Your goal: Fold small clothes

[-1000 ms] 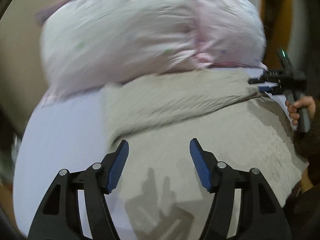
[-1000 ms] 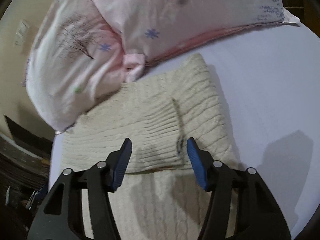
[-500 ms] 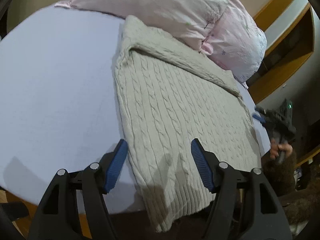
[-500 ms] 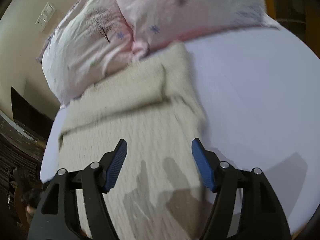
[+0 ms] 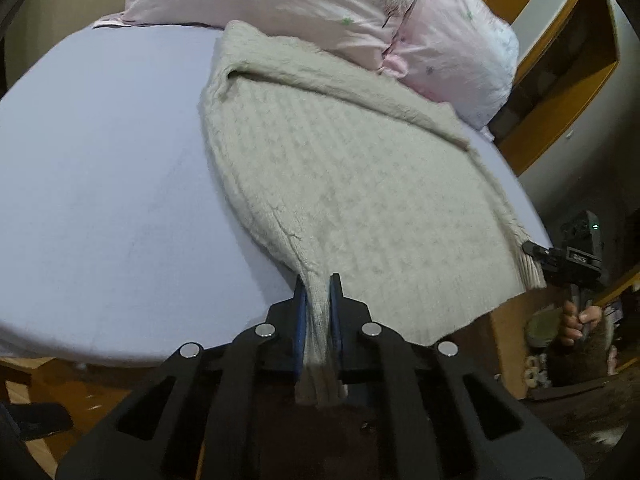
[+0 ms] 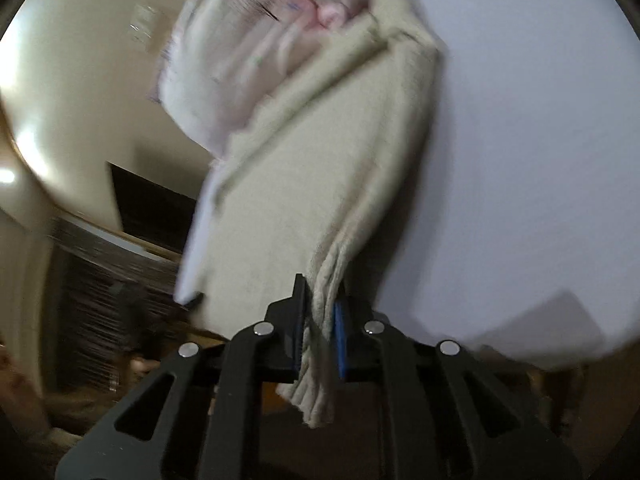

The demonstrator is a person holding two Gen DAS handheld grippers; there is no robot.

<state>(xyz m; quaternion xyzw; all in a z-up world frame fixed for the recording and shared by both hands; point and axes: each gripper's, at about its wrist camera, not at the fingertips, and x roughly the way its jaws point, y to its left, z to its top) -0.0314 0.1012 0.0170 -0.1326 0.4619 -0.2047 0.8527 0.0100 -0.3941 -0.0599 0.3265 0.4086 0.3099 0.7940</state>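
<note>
Now both grippers grip the sweater's (image 5: 360,184) near hem: left gripper (image 5: 317,312) clenched on its left corner, right gripper (image 6: 320,320) on its right. Sweater lies across the bed (image 5: 100,168), its far end against pillows (image 5: 320,4).

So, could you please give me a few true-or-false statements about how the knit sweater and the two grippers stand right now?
1. The left gripper has its jaws shut on the hem of the beige cable-knit sweater. True.
2. The right gripper is open and holds nothing. False: its jaws are shut on another corner of the hem.
3. The sweater's far end lies against the pink patterned pillows. True.
4. The sweater lies on a bare wooden floor. False: it lies on the pale lavender bedsheet.
5. A sleeve is folded across the sweater's upper part. True.
</note>
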